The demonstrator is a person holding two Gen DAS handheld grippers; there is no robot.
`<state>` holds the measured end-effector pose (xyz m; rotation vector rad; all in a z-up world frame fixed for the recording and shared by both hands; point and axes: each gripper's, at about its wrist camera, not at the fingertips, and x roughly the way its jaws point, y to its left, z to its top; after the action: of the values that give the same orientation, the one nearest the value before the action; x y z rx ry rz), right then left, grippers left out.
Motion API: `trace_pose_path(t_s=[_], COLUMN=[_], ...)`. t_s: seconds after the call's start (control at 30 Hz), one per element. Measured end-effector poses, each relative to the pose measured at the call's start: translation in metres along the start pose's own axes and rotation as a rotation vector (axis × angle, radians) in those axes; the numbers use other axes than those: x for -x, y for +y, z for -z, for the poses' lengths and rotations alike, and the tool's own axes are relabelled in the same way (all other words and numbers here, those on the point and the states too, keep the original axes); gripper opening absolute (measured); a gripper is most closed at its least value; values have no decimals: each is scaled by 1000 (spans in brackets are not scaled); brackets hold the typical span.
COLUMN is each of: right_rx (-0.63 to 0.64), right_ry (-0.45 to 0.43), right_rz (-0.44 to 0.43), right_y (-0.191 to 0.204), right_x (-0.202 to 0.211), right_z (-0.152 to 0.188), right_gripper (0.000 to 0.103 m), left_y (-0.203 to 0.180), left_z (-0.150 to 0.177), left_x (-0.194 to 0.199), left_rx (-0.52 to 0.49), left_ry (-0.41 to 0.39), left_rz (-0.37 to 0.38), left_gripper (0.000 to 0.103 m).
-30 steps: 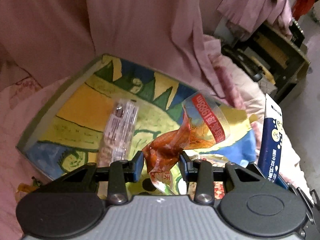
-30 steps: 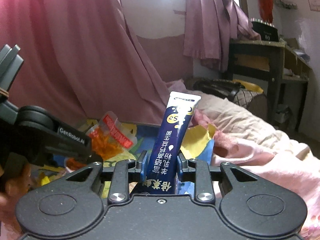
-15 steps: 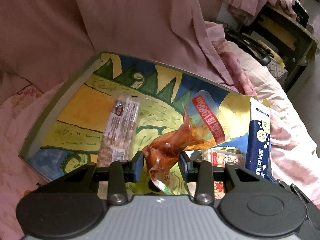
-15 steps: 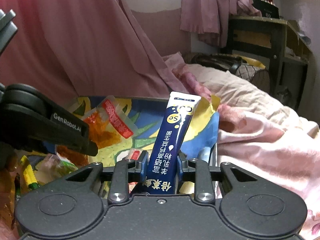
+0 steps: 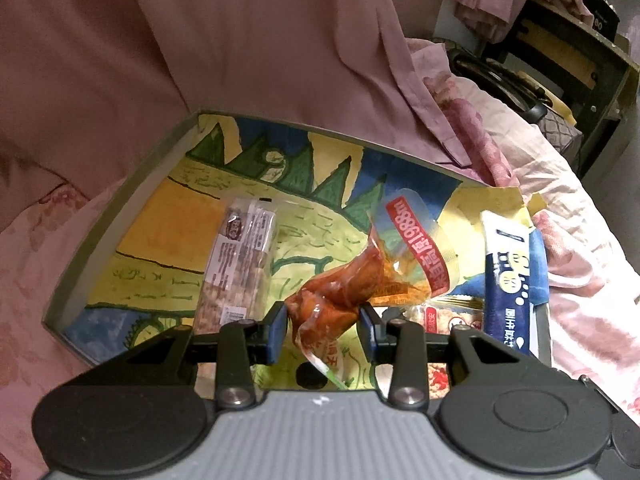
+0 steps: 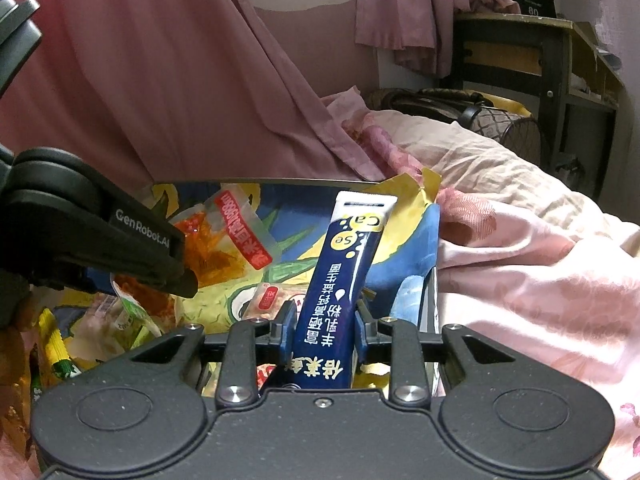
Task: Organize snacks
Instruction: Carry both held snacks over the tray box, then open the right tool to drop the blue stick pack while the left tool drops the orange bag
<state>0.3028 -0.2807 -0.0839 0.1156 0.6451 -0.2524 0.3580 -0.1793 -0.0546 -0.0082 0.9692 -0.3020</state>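
The left tongs (image 5: 323,322) pinch a crumpled orange snack pouch (image 5: 344,288) with a red label, holding it above the painted tray (image 5: 120,216) that lies on the pink bed (image 6: 520,280). The right tongs (image 6: 325,332) grip a dark blue stick packet (image 6: 344,276), tilted upright over the tray's right side. A clear-wrapped nut bar (image 5: 240,264) lies flat on the tray, left of the pouch. More snack packets (image 6: 120,320) are heaped near the tray's near edge.

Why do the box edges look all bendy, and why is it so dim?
Left wrist view: the fisheye lens bows the box rim, light is dim, and the clear snack wrapper looks soft. Right wrist view: the blue stick pack is sharp, while the rim curves too.
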Motion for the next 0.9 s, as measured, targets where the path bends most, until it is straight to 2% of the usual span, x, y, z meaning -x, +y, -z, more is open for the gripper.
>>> trace_pose_path(t_s=[0.17, 0.37, 0.43, 0.6, 0.73, 0.8, 0.9], right_rx=[21, 18, 11, -15, -36, -37, -43], right_ry=[0, -2, -17, -70, -128, -164, -222], right_rz=[2, 4, 6, 17, 17, 20, 28], right_y=[3, 1, 0, -5, -10, -10, -10], right_x=[1, 5, 10, 34, 66, 87, 120], right_z=[0, -1, -2, -7, -14, -18, -19], right_gripper=[32, 39, 45, 58, 68, 76, 84], left_y=[-3, -7, -8, 0, 8, 11, 17], left_z=[-1, -1, 0, 3, 8, 15, 30], left_x=[0, 7, 14, 47, 82, 103, 132], left_rx=[-9, -23, -26, -11, -5, 1, -5], left_ry=[4, -14, -35, -126, -207, -261, -346], left_rz=[0, 8, 3, 17, 26, 29, 31], left_gripper=[43, 60, 66, 84, 91, 98, 102])
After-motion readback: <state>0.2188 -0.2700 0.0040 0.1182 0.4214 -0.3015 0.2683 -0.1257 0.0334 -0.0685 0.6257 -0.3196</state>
